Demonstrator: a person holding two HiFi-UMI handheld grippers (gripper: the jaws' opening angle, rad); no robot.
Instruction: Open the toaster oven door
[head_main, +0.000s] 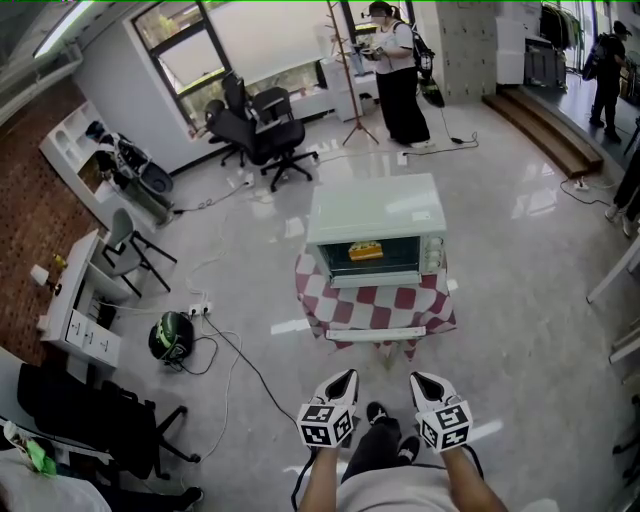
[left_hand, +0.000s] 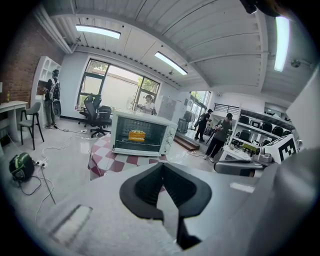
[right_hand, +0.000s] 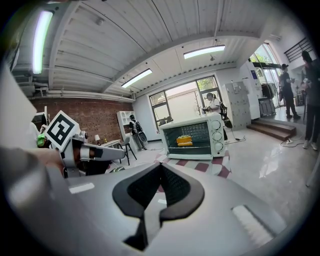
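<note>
In the head view a glossy pale floor (head_main: 520, 270) fills an open office room, and at its middle a small table (head_main: 375, 308) under a red-and-white checked cloth carries the white toaster oven (head_main: 375, 215), its glass door shut on a yellow piece of food (head_main: 365, 251). Black office chairs (head_main: 262, 130) and a wooden coat stand (head_main: 345, 70) stand beyond it near a standing person (head_main: 398, 70). A green-and-black helmet (head_main: 171, 336) lies among cables to the left, by a white desk (head_main: 85, 300). The left gripper (head_main: 345, 380) and right gripper (head_main: 422, 383) hang side by side well short of the table, with only floor between. The left gripper view shows its jaws clenched together and empty, the oven well ahead, front on. The right gripper view likewise shows jaws pressed shut on nothing, the oven ahead and a brick wall (right_hand: 100, 125) to the left.
</note>
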